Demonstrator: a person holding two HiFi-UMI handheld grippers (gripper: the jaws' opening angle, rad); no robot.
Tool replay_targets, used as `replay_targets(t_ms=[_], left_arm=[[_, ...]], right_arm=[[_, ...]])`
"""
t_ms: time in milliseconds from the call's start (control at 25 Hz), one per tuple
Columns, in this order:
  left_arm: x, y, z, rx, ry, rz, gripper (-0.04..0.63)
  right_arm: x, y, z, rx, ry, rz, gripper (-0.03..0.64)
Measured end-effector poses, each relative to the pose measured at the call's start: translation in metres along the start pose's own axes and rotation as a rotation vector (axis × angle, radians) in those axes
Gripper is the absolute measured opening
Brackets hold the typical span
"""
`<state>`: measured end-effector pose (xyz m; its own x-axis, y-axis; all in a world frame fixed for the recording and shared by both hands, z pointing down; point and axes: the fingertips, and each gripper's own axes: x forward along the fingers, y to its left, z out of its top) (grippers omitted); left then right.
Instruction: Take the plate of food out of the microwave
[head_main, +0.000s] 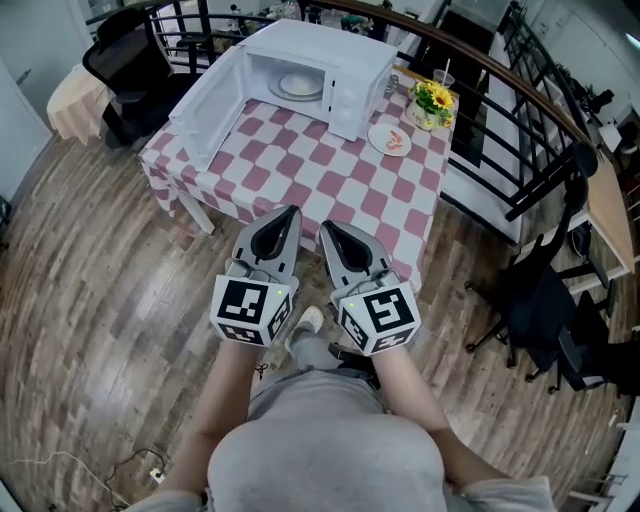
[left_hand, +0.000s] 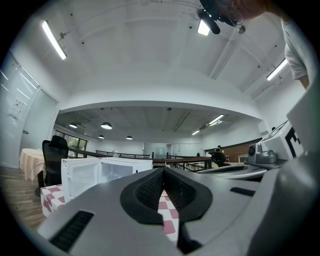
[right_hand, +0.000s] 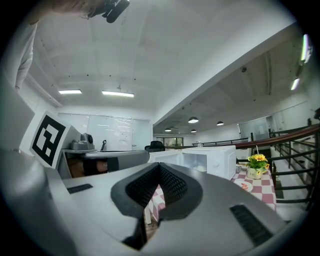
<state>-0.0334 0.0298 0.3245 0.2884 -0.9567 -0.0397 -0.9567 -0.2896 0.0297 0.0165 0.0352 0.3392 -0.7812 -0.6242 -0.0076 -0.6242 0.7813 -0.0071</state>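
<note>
The white microwave (head_main: 330, 70) stands at the far side of the table (head_main: 330, 180), which has a red and white checked cloth. Its door (head_main: 212, 105) hangs wide open to the left. A white plate (head_main: 300, 84) lies inside the cavity; I cannot make out food on it. A second small plate with orange food (head_main: 389, 139) sits on the cloth right of the microwave. My left gripper (head_main: 291, 211) and right gripper (head_main: 326, 228) hover side by side before the table's near edge, both shut and holding nothing. The microwave (left_hand: 100, 175) is far beyond the left gripper (left_hand: 163, 170) in the left gripper view.
A pot of yellow flowers (head_main: 434, 100) and a cup (head_main: 443, 78) stand at the table's right back corner. A black railing (head_main: 520, 120) runs behind and to the right. Black office chairs (head_main: 130, 60) (head_main: 545, 300) flank the table on the wooden floor.
</note>
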Motion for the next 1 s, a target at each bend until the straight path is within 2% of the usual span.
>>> replay_targets(t_ms=[1000], left_arm=[[0.127, 0.089, -0.015, -0.028, 0.062, -0.028, 0.002]], right_arm=[[0.123, -0.087, -0.008, 0.053, 0.021, -0.047, 0.025]])
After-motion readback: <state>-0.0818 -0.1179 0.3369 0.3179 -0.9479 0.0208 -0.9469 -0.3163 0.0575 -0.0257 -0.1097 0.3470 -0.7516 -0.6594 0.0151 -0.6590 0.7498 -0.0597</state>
